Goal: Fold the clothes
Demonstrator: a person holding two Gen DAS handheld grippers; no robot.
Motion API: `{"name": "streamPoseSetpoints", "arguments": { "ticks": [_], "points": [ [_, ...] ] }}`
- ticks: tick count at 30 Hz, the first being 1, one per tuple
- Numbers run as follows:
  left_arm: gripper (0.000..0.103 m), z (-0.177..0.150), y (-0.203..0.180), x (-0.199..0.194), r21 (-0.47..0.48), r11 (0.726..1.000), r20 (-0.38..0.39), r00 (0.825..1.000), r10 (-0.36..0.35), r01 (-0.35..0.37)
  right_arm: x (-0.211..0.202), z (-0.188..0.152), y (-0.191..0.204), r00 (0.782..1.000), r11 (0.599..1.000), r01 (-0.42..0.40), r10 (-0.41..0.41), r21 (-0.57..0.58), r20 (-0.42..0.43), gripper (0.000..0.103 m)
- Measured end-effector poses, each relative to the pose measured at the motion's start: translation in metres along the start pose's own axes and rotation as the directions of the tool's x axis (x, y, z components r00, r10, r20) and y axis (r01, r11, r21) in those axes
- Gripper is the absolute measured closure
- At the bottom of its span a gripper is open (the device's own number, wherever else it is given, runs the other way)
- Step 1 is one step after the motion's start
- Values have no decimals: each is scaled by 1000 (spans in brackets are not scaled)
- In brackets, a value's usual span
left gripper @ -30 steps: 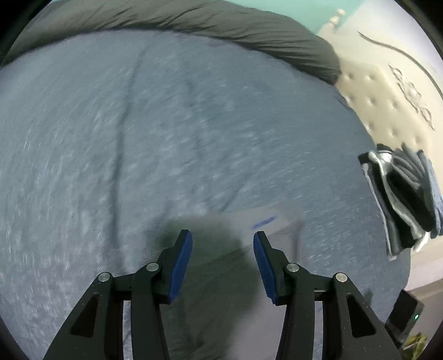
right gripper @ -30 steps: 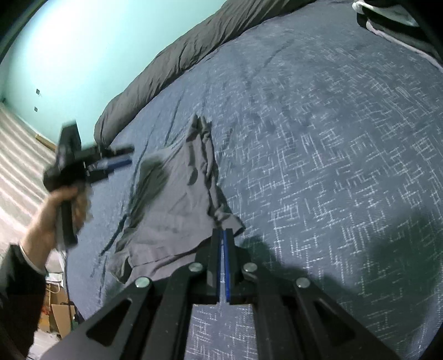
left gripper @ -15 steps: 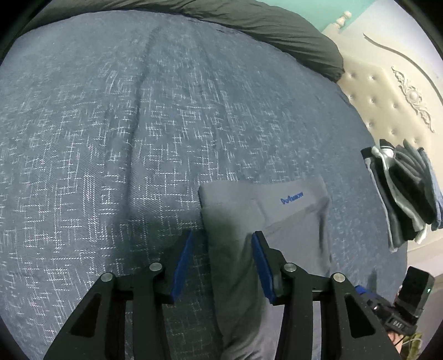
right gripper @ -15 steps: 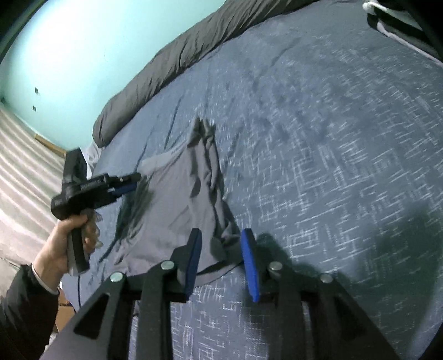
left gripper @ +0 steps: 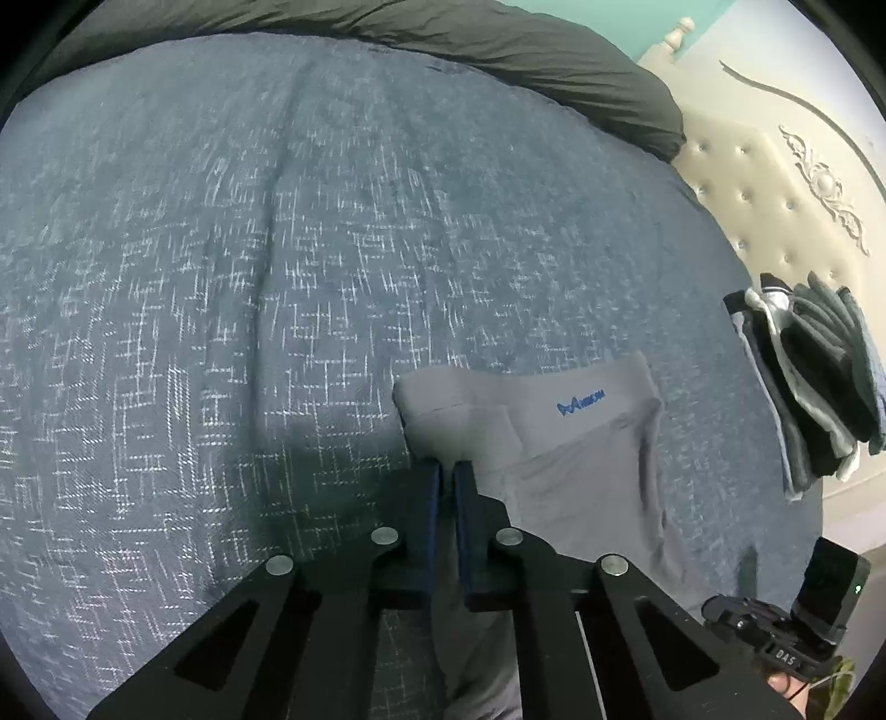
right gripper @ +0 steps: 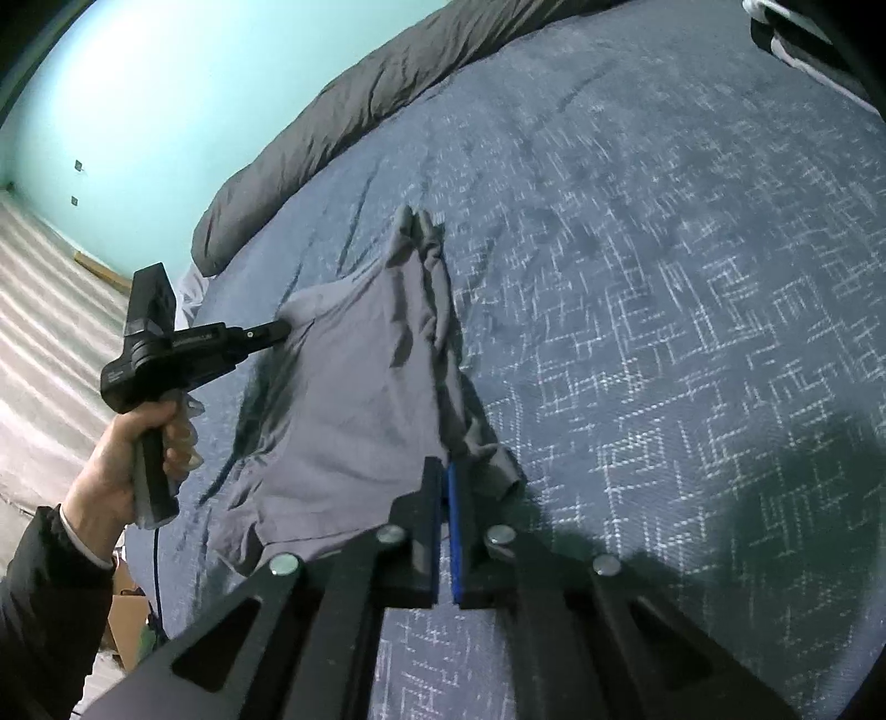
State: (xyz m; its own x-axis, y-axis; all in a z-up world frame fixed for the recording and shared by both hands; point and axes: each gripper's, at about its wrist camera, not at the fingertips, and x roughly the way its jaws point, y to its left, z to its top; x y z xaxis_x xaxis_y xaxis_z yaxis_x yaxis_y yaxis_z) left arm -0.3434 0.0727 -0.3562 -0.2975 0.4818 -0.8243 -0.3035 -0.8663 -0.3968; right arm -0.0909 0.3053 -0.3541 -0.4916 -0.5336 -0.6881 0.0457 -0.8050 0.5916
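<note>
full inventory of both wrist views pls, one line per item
grey garment: 1, grey with a blue logo, spread on the bedspread, pinched at two edges
bedspread: 1, blue with white flecks, covers the bed
duvet: 1, dark grey, rolled along the far edge
folded stack: 1 pile, black, grey and white, near the headboard
headboard: 1, cream, tufted
wall: teal
left claw: 1, black, blue pads, shut on grey garment
right claw: 1, same, shut on grey garment
hand: 1, dark sleeve, holding the left claw's handle
</note>
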Motion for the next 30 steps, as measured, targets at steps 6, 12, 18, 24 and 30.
{"name": "streamPoseSetpoints", "arguments": {
  "ticks": [6,12,18,24,30],
  "points": [
    [98,5,10,1,-52,999,9,1000,-16,17,-2,-6,-8,1000,999,-5,5,44,0,102],
    [98,7,10,9,-70,997,0,1000,-12,12,0,-9,-6,1000,999,7,-7,44,-11,102],
    [98,5,2,9,-40,999,3,1000,23,-23,4,-11,-1,1000,999,19,-18,32,-19,100],
    [97,2,-1,3,-9,999,9,999,50,-49,-1,-11,-2,999,999,34,-34,35,-14,100],
    [95,0,-5,-3,27,997,21,997,77,-77,-9,-6,-6,998,997,53,-54,56,26,94]
  ]
}}
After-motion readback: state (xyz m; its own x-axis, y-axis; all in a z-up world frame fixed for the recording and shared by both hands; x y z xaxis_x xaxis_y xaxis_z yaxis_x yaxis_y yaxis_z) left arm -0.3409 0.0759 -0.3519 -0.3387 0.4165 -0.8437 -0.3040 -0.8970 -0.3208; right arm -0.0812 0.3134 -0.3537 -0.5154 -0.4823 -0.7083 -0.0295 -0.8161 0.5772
